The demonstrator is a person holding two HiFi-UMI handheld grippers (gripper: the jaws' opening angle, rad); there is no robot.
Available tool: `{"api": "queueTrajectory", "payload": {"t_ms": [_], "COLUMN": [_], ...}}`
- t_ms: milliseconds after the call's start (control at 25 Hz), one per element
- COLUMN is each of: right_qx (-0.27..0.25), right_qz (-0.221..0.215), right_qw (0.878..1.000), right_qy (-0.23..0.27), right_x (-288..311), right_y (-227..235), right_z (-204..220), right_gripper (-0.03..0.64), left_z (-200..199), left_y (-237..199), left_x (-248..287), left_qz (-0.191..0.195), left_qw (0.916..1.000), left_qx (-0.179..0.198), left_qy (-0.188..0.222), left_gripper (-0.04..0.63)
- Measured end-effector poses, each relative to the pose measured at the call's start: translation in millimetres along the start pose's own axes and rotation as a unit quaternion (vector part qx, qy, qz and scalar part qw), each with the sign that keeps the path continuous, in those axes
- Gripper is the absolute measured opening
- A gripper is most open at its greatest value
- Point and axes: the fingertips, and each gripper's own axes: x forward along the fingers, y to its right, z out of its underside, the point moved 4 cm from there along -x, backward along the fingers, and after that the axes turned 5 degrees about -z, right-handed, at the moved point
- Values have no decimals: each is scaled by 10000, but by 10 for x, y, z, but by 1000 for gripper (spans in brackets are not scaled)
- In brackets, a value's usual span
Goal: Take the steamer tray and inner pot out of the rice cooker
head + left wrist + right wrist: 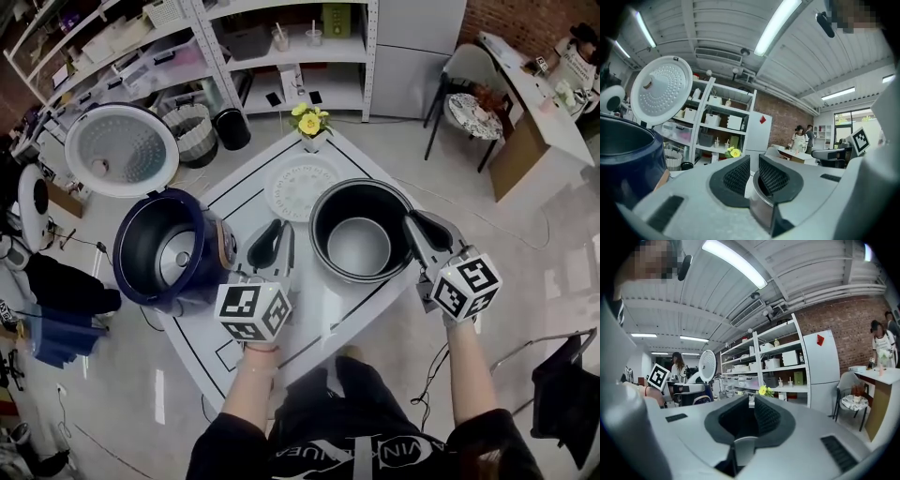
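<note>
Two grippers share one inner pot [359, 246], held between them over the bench [246, 199]. The left gripper [279, 240] has its jaws clamped on the pot's left rim, and the right gripper [418, 231] has its jaws clamped on the right rim. One open rice cooker [155, 251] stands to the left. One white steamer tray [292, 190] lies on the bench just behind the pot.

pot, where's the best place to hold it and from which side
By its thin top rim, at two opposite points, one gripper coming in from each side with one jaw inside the wall and one outside. The pot is round, wide and open-topped and shows no handles, so the rim is the only edge the jaws can span. The left gripper and right gripper hold it that way.
</note>
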Motion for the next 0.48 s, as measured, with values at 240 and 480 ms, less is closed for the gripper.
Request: {"api": "queueTrajectory", "payload": {"t_ms": [240,480], "right_qx": [-61,-98], "right_qz": [-143,-243], "right_qw": [9997,9991], "right_qy": [191,325], "right_x": [-35,-62], "right_y": [-185,-325], "right_z": [-214,-323], "right_gripper": [15,0], "left_z": [-260,-459], "left_y": [-73,-129], "left_x": [-189,-379], "left_qz": [-68,-199], "left_qw": [9997,9985], "left_qx": [85,320], "left_qy": [222,391], "left_gripper": [46,43]}}
